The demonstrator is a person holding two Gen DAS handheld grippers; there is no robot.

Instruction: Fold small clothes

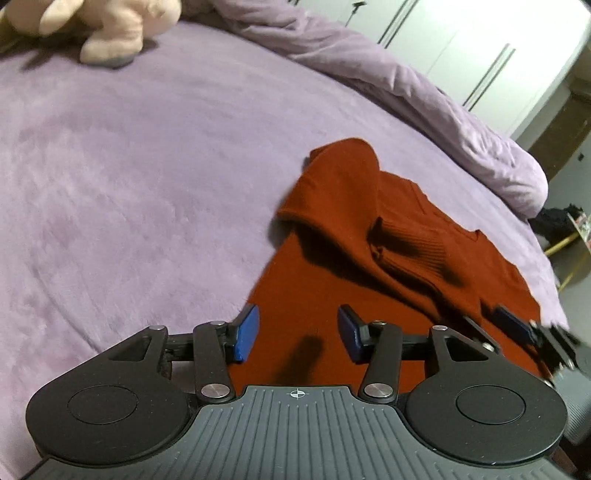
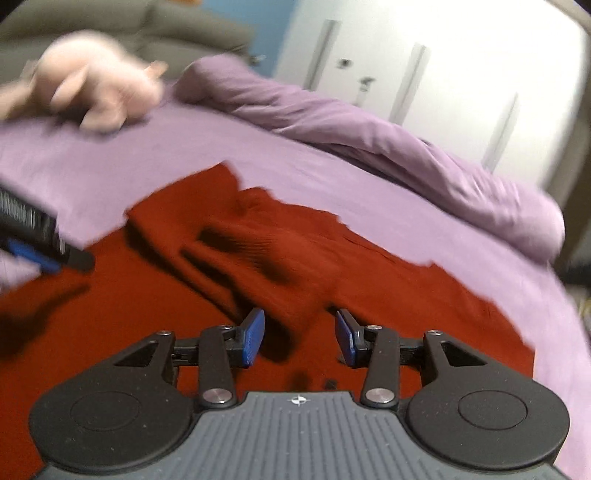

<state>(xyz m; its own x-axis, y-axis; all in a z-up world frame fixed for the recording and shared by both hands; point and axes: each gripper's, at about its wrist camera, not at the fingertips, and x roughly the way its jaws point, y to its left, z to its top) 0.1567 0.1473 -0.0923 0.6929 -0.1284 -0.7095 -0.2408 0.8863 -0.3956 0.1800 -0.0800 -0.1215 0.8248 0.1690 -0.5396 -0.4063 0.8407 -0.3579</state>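
A rust-red knit sweater (image 1: pixel 354 236) lies on the purple bed, with a sleeve folded across its body and a ribbed cuff (image 1: pixel 406 251) on top. It also shows in the right wrist view (image 2: pixel 258 258), blurred. My left gripper (image 1: pixel 298 334) is open and empty over the sweater's near left edge. My right gripper (image 2: pixel 300 338) is open and empty over the sweater's near middle. The right gripper's blue pads show at the right of the left wrist view (image 1: pixel 511 325). The left gripper shows at the left of the right wrist view (image 2: pixel 37 236).
A purple bed sheet (image 1: pixel 129 184) covers the bed. A pink plush toy (image 1: pixel 103 26) lies at the far left. A bunched purple duvet (image 1: pixel 424 92) runs along the far right side. White wardrobe doors (image 1: pixel 461 44) stand behind the bed.
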